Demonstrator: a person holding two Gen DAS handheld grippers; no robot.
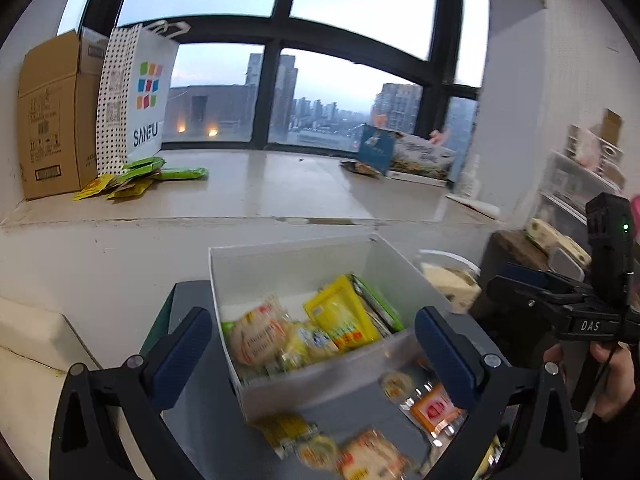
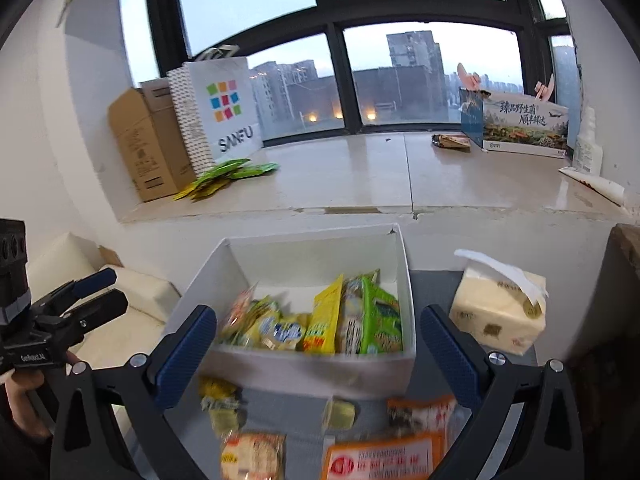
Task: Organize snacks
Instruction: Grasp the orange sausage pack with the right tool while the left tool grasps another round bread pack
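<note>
White open-topped box on grey tabletop, directly ahead of both tools, holding a jumble of snack packets: yellow sachet standing on edge, green packet to its right, pale round-cake packs at the left end. Loose snacks on the tabletop in front of the box: orange packet, round cracker pack, small yellow-green pieces; detail blurred. Left tool with fingers spread wide apart, nothing between them, straddling the box in its own view. Right tool likewise wide apart and unloaded, framing the box. Tissue pack just right of the box. Behind, stone windowsill carrying cardboard carton, white SANFU paper bag, scattered green and yellow sachets at the bag's foot, and printed mushroom gift box at the right end.
</note>
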